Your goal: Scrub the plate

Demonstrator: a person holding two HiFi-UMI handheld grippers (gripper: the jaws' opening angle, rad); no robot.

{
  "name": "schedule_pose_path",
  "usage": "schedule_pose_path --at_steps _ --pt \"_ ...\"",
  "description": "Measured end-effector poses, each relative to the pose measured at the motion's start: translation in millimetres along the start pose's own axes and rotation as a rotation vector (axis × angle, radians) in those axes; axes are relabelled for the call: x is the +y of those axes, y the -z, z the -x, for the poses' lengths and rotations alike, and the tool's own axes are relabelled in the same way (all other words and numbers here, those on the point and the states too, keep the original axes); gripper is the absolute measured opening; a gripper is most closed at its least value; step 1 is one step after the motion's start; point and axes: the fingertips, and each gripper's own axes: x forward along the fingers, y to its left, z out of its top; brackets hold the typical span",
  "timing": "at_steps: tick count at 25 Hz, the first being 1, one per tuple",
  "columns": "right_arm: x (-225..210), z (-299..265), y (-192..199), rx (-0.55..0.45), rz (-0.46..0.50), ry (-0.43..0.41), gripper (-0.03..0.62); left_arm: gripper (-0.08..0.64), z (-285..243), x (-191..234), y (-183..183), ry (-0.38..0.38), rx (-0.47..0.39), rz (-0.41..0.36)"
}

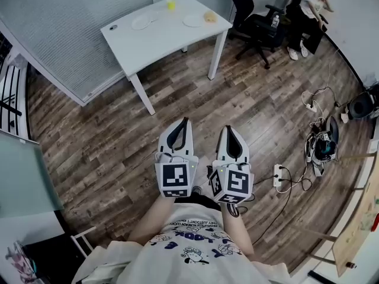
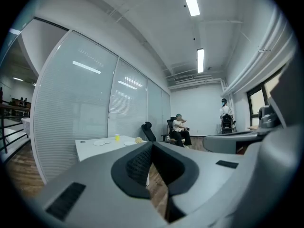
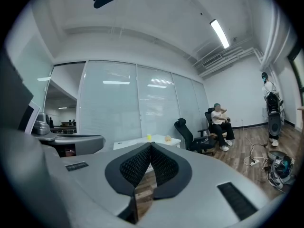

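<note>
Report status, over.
Left gripper and right gripper shut, empty, side by side. Plates untouched on white table ahead. Only wood floor between.

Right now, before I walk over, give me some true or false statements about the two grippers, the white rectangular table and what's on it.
1. The left gripper and the right gripper are both shut and empty. True.
2. The white rectangular table holds round white plates. True.
3. The left gripper rests on the table. False: it is held over the wooden plank floor, apart from the table.
4. The small yellow object lies on the floor. False: it is on the table.
</note>
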Motion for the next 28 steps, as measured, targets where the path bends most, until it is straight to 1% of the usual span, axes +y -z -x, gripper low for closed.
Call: schedule_pose_path --at_steps 11,15,18,20,23,28 --pt "-27.0 -1.3 3.8 0.006 -0.018 -0.019 -0.006 0.023 -6.9 -17.3 5.4 -0.032 0.006 0.017" --pt "-30.7 -13.5 7.0 0.022 -0.003 -0.049 -0.006 0.023 -25.5 -18.3 10.6 -0.045 0.029 0.035" --pt "-38.9 -36.8 -0.9 0.018 0.012 -0.071 -0.006 0.023 -46.4 -15.2 8.2 -0.063 0.028 0.034" --pt "-46.4 -56.7 -9.2 0.000 0.003 -0.072 -0.006 0.023 -64.1 -11.8 1.7 -0.066 0.015 0.020" --pt "-55.3 -90.2 -10.4 -0.002 -0.009 -0.071 -0.006 0.023 -95.5 -2.8 2.6 -0.068 0.019 0.009" --pt "-75.1 -153.4 -10.5 0.000 -0.019 -0.037 -0.006 0.023 -161.0 14.0 -0.9 -0.051 0.020 0.003"
